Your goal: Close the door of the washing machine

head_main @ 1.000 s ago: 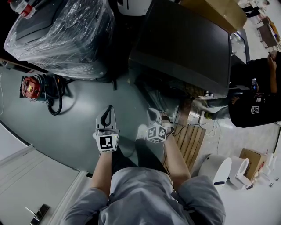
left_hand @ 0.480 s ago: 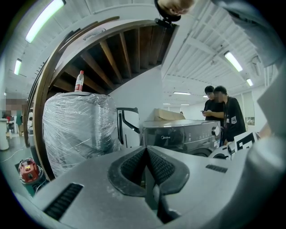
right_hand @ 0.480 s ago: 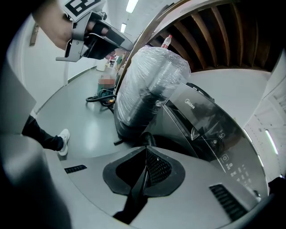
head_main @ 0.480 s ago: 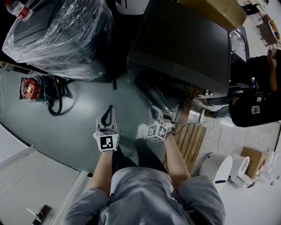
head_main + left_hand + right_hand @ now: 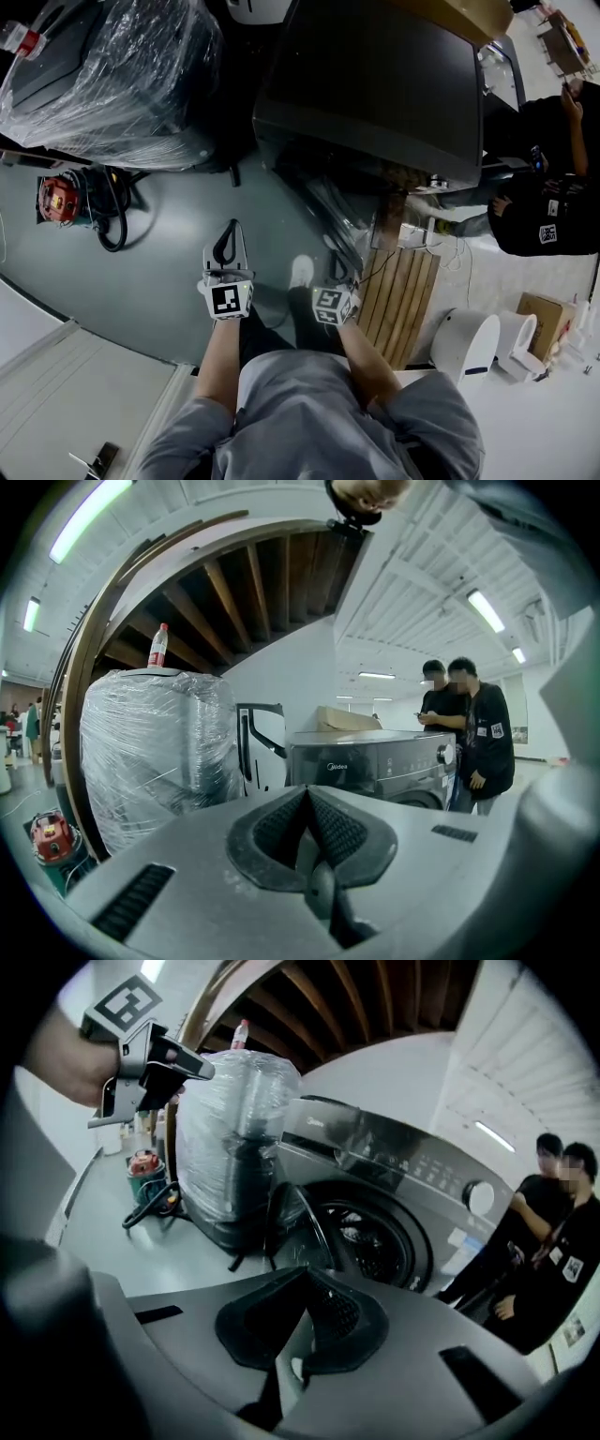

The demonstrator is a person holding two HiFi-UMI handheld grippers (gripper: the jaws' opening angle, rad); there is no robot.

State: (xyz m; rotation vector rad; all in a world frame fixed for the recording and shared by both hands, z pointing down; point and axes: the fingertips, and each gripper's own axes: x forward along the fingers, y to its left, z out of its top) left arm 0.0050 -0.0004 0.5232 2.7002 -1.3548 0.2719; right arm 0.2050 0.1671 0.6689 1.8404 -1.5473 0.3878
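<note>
- A dark front-loading washing machine stands at the far right of a grey floor. The right claw view shows its front face, with the round drum opening uncovered.
- A big appliance wrapped in clear plastic film stands to the far left, beside the machine.
- Two bystanders in dark clothes stand at the right of the machine, well away from its door.
- The washing machine door, a round glass porthole, stands swung out on the left side of the drum opening, toward the person. It is plainly open, so the closing is not yet done.
- A wooden pallet lies on the floor at the near right, next to the person's right arm.
- The right claw is held in front of the person, near the open door and pointing toward it. It is clenched with nothing between its pads. Whether it touches the door cannot be told.
- The left claw is held out over bare floor, well to the left of the door. It is also clenched and empty.
- A small red machine with a black hose sits on the floor at the left.
- Judged from this, the task is at its start: the door has to be pushed round to the right until it meets the front and latches.
</note>
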